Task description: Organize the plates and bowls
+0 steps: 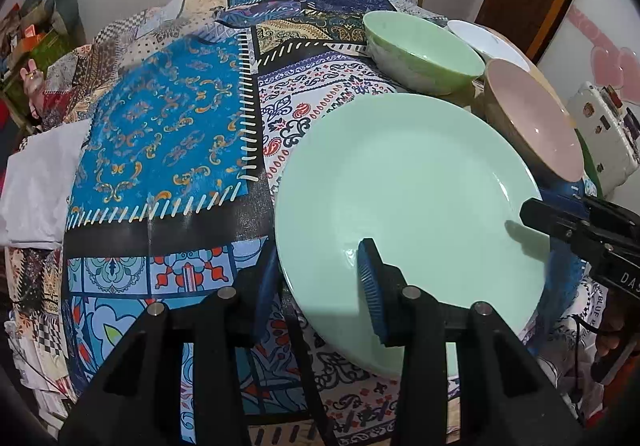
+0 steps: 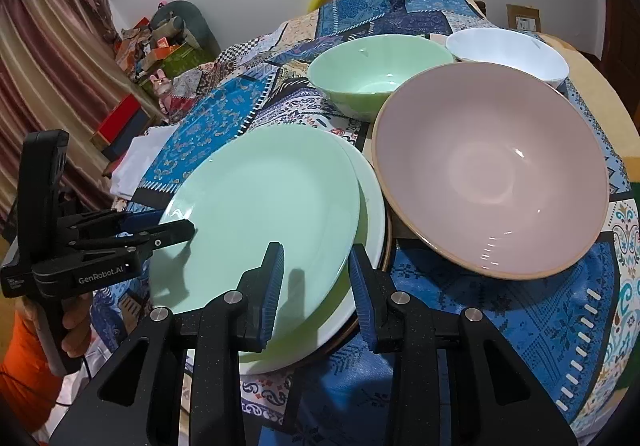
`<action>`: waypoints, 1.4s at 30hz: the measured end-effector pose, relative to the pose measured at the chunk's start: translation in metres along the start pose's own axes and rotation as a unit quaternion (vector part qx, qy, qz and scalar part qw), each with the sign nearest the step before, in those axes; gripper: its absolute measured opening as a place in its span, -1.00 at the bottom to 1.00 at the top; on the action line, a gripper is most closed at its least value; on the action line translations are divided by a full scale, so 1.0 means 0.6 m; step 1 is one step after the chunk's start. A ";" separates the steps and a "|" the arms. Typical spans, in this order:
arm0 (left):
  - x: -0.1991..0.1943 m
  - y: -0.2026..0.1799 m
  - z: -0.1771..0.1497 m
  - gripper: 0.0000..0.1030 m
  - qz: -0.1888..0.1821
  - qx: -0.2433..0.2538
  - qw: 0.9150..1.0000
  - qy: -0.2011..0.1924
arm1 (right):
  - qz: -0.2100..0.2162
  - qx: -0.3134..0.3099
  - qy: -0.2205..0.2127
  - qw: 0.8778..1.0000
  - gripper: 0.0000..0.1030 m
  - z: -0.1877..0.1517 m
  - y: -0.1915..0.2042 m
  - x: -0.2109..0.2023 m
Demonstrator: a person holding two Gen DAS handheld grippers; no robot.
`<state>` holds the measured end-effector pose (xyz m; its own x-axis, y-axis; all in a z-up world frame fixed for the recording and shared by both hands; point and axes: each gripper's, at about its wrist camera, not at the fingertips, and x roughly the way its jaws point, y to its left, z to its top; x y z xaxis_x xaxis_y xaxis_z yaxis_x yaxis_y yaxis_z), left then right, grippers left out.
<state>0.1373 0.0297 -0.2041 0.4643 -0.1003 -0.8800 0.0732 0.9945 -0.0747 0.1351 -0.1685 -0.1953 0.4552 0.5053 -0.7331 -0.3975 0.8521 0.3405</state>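
Left wrist view
Green plate (image 1: 404, 205): glazed, rigid, breakable and likely slick; it looks tilted, near rim raised off the patchwork cloth (image 1: 168, 133) on the desk.
Left claw (image 1: 316, 286): straddles the near rim, one blue pad above and one beneath; appears clamped on it, though contact is not certain.
Right claw (image 1: 536, 217): reaches in at the plate's right edge; grip unclear from here.
Bowls: green bowl (image 1: 424, 53), pink bowl (image 1: 532, 121), white bowl (image 1: 488, 41) behind.

Right wrist view
Right claw (image 2: 316, 286): spread apart, straddling the rims without gripping.
White plate (image 2: 372, 201): directly under the green one.
Hold: pinch the rim squarely; thin glaze may slip, so lift level.
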 end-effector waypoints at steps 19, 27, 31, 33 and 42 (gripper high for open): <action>-0.089 -0.027 0.041 -0.20 -0.017 -0.003 0.998 -0.061 | -0.044 -0.027 -0.062 0.997 -0.33 0.019 -0.004 -0.074; -0.123 -0.089 0.082 0.15 -0.030 0.019 0.994 -0.101 | -0.079 -0.015 -0.101 0.992 -0.02 0.036 -0.034 -0.121; -0.116 -0.127 0.102 0.16 -0.036 0.036 0.993 -0.102 | -0.091 -0.003 -0.111 0.990 -0.02 0.040 -0.058 -0.137; -0.107 -0.144 0.110 0.16 -0.039 0.043 0.993 -0.100 | -0.096 0.004 -0.113 0.989 -0.02 0.041 -0.070 -0.142; -0.047 -0.201 0.136 0.16 -0.048 0.068 0.993 -0.078 | -0.110 0.026 -0.101 0.988 -0.01 0.044 -0.121 -0.131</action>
<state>0.1876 -0.0897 -0.1322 0.5790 -0.2092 -0.7880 0.2375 0.9679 -0.0824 0.1490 -0.2661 -0.1471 0.6773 0.3190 -0.6629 -0.2314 0.9477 0.2196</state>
